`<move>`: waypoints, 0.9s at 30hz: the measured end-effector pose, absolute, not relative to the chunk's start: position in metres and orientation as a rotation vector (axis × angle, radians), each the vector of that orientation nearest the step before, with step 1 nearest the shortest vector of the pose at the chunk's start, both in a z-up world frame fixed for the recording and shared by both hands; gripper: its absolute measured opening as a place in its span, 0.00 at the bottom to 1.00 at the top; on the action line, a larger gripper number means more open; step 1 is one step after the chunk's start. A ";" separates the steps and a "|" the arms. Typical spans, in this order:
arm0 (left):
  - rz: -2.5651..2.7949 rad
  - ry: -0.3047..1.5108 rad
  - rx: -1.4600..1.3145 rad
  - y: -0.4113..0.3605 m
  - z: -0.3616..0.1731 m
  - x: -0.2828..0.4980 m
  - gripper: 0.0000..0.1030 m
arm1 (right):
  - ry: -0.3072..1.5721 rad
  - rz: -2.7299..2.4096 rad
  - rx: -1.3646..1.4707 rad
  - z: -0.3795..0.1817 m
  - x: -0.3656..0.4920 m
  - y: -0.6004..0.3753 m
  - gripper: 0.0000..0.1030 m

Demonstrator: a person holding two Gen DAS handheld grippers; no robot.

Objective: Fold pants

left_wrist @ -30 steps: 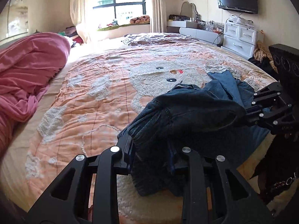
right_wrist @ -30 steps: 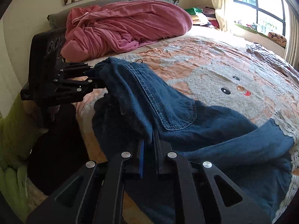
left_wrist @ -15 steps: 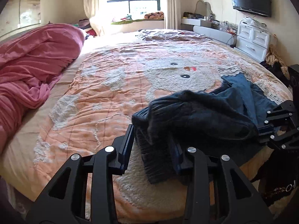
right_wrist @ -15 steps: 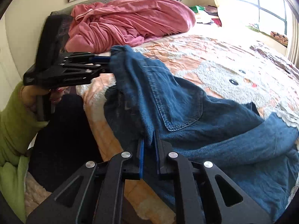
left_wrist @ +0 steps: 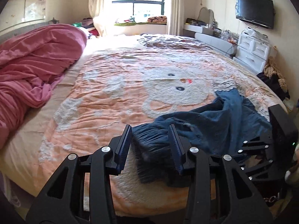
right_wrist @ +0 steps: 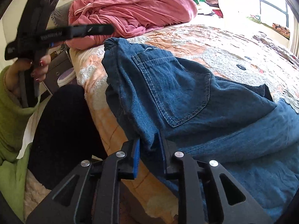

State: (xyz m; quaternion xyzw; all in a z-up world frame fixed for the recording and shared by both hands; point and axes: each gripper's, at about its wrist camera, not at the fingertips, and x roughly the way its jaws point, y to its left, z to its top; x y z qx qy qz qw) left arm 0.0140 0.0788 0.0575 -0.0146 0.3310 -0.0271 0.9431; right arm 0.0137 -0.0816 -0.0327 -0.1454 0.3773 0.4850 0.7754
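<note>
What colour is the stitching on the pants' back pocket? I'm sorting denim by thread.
Light, whitish-blue stitching on the dark blue pants; right wrist view shows it best.
</note>
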 end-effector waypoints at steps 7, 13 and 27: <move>-0.114 0.804 0.020 0.040 0.019 0.046 0.31 | 0.804 1.076 -0.274 -0.017 0.009 -0.093 0.27; -0.108 0.858 -0.004 0.056 -0.007 0.021 0.31 | 0.755 1.013 -0.163 0.008 0.025 -0.111 0.41; -0.106 0.840 -0.012 0.056 -0.023 0.031 0.31 | 0.941 0.887 -0.147 -0.039 0.051 -0.104 0.43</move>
